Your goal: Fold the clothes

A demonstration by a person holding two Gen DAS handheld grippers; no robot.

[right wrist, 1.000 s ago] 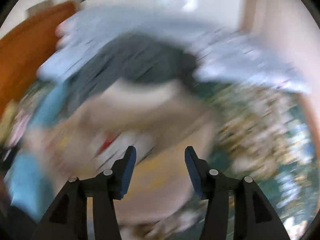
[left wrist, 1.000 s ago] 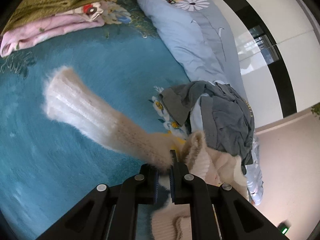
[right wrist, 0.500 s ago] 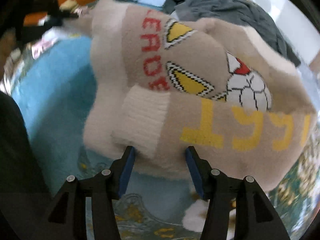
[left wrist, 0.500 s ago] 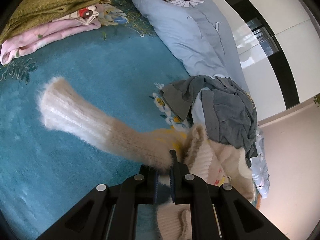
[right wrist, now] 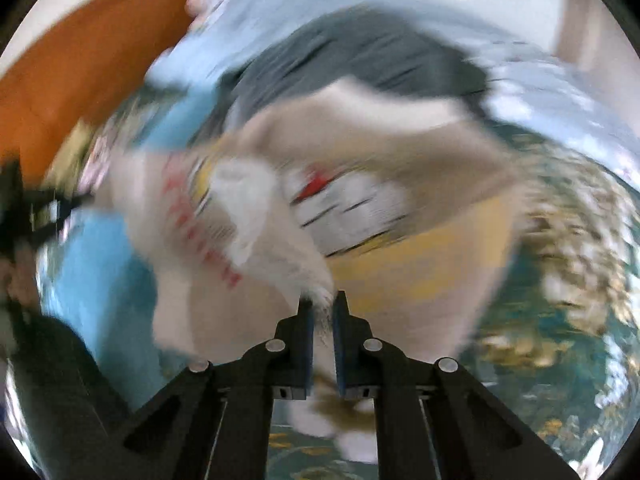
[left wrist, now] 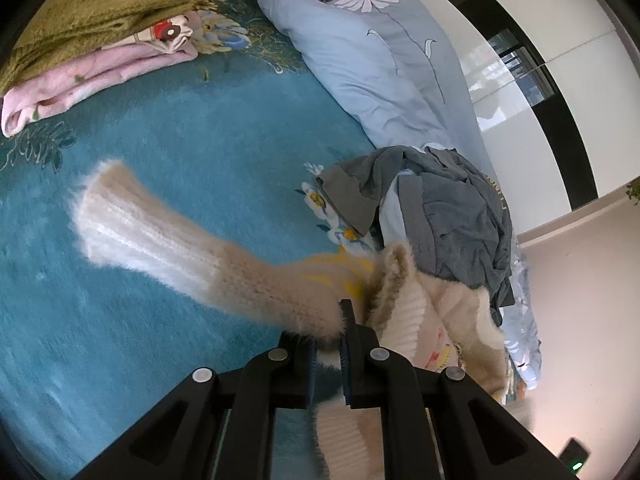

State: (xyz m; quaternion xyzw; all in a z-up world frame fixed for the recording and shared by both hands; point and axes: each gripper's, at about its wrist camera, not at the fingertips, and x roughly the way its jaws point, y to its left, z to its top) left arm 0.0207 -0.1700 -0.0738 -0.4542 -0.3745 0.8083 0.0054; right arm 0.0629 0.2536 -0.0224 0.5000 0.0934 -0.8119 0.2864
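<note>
A fuzzy beige sweater (left wrist: 276, 284) with a white ribbed cuff lies on the blue bedspread (left wrist: 168, 160), one sleeve stretched out to the left. My left gripper (left wrist: 328, 320) is shut on the sweater where that sleeve begins. In the blurred right wrist view the sweater (right wrist: 360, 184) shows red letters and yellow print. My right gripper (right wrist: 322, 304) is closing, and its jaws pinch a white cuffed part of the sweater between them. A grey garment (left wrist: 452, 204) lies crumpled just beyond the sweater.
A light blue quilt (left wrist: 372, 60) with a flower print runs along the bed's far side. Folded olive and pink cloth (left wrist: 92, 40) lies stacked at the back left. The orange headboard (right wrist: 80, 68) and a person's dark clothing (right wrist: 48, 380) show in the right wrist view.
My right gripper, open half a second ago in front of the sweater, has closed onto its white cuffed part and is moving fast. The left gripper stays shut on the sleeve.
</note>
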